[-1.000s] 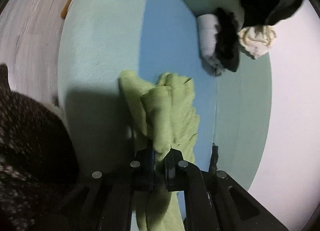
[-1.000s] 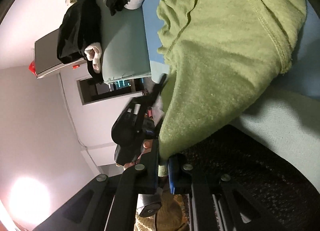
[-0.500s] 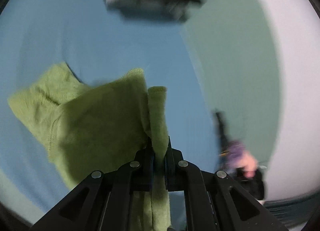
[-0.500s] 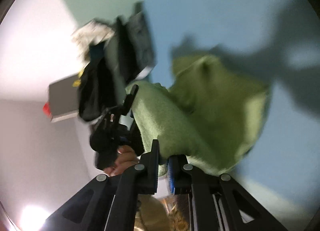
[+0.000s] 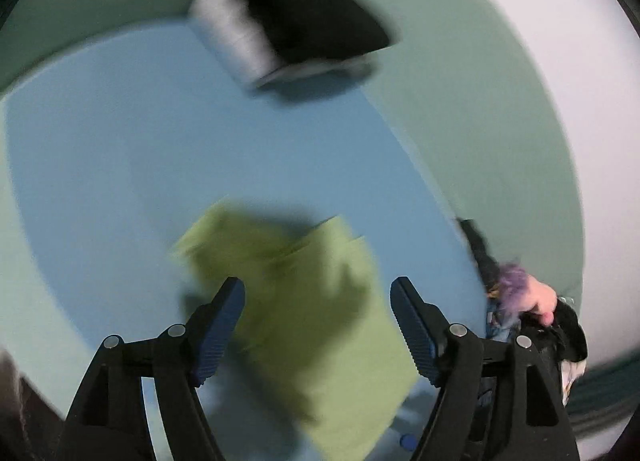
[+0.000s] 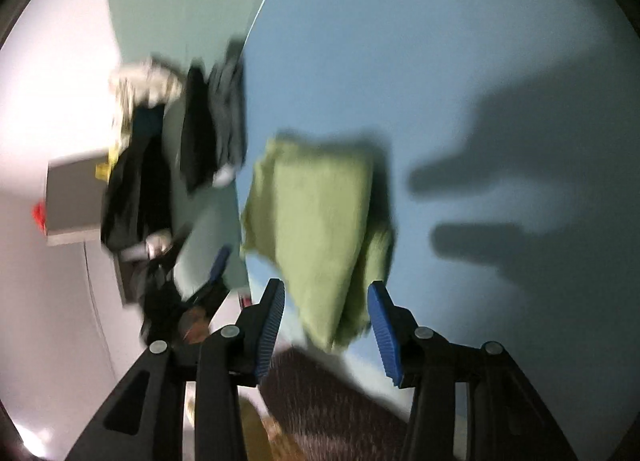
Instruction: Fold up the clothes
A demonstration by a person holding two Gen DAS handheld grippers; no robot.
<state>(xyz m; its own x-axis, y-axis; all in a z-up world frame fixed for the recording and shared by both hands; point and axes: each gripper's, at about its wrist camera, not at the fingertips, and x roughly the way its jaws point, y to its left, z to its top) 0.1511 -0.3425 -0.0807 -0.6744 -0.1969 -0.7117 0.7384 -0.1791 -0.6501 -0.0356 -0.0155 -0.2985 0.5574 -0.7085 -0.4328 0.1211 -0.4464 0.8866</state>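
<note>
One green cloth (image 5: 312, 325) lies folded on the blue sheet (image 5: 120, 165), just ahead of and partly between the left gripper (image 5: 318, 293) jaws, which have just been opening and now stand wide apart — neither pad touches the fabric. The right gripper (image 6: 326, 291) jaws have also just been opening; they are apart, with the near end of the same green cloth (image 6: 320, 221) showing between them but free of both pads. Beyond the left jaws, well apart from the cloth, sits a pile of other clothes (image 5: 296, 17) — a black piece, a grey one and a cream one, perhaps more, since blur hides the edges. Right of the left jaws, one hand (image 5: 536, 297) shows.
</note>
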